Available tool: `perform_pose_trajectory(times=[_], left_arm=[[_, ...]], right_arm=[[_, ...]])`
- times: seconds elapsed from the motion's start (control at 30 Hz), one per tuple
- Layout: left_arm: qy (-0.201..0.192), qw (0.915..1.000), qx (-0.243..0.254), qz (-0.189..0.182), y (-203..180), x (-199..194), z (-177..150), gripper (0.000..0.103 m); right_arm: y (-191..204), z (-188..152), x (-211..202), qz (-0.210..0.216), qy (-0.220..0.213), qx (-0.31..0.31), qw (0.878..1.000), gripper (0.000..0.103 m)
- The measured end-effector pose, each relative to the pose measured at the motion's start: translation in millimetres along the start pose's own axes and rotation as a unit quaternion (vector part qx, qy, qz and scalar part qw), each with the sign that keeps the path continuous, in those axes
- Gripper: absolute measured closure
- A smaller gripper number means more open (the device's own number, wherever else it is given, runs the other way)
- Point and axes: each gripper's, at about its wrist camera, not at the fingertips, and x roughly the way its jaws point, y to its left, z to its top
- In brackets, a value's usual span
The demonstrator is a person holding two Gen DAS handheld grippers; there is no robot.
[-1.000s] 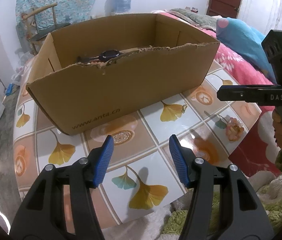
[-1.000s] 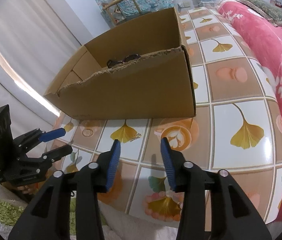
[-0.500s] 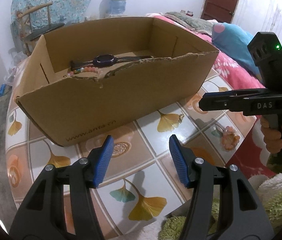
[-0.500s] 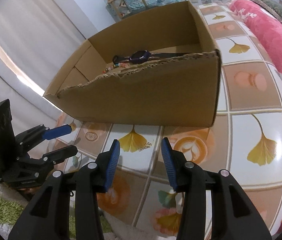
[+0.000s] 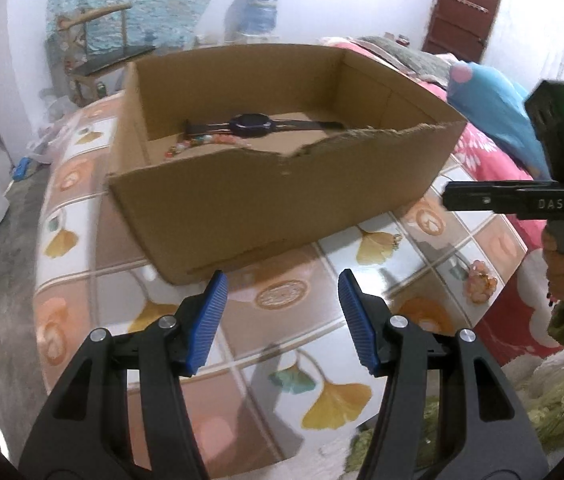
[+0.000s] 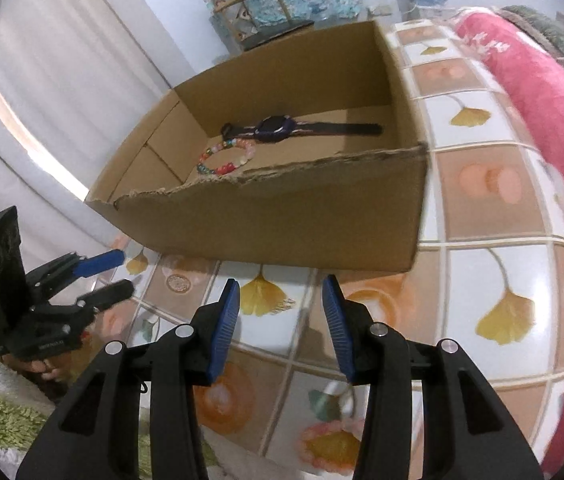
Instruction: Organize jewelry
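Now, raised: your left gripper [image 5: 282, 320] and right gripper [image 6: 279, 326], both released and empty, newly overlook box [image 6: 282, 220] holding watch [image 6: 277, 129] and bracelet [image 6: 223, 158].

A dark blue wristwatch with a round face and black strap [image 6: 302, 128] lies flat and stretched out on the floor of the open brown cardboard box [image 6: 282, 220], ahead of the right gripper [image 6: 279, 322] and beyond the torn near wall. Just in front of it (touching or not, I cannot tell) lies a round bracelet of multicoloured beads [image 6: 225, 157], also flat, slightly to the left of the gripper.
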Motion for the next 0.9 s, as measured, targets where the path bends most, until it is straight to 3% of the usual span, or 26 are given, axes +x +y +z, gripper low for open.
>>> perform_pose_trajectory(times=[0.4,0.9], left_arm=[[-0.048,0.9954,-0.008,0.083,18,-56,-19,0.048],[-0.067,0.9947,0.018,0.076,-23,-86,-58,0.048]], right_arm=[[-14,-21,-75,-0.053,-0.079,0.022,0.995,0.061],[-1,-94,-101,-0.047,-0.099,0.037,0.993,0.061]])
